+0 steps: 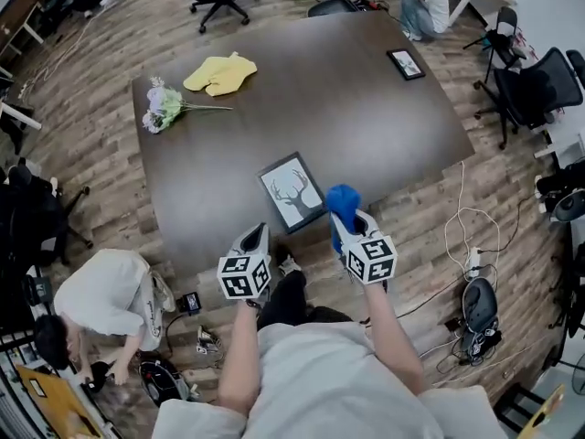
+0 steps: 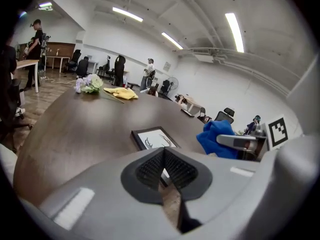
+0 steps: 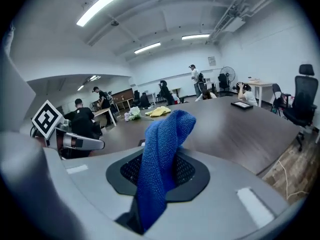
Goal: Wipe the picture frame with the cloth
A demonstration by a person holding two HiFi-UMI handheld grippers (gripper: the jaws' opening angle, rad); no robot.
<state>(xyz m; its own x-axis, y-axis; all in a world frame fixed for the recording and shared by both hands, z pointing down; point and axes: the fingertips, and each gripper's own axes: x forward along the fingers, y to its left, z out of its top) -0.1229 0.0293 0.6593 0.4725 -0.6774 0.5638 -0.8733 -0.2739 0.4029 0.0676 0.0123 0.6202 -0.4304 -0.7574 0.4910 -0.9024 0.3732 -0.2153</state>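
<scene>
The frame (image 1: 293,191) lies on the table (image 1: 366,126), near its front edge. From the frame, the flowers (image 1: 163,106) lie at ten o'clock, the rag (image 1: 220,72) at eleven and the tablet (image 1: 405,63) at one. The cloth (image 1: 343,201), in the right gripper (image 1: 352,222), is just beside it at four. The left gripper (image 1: 259,234) is at seven.
</scene>
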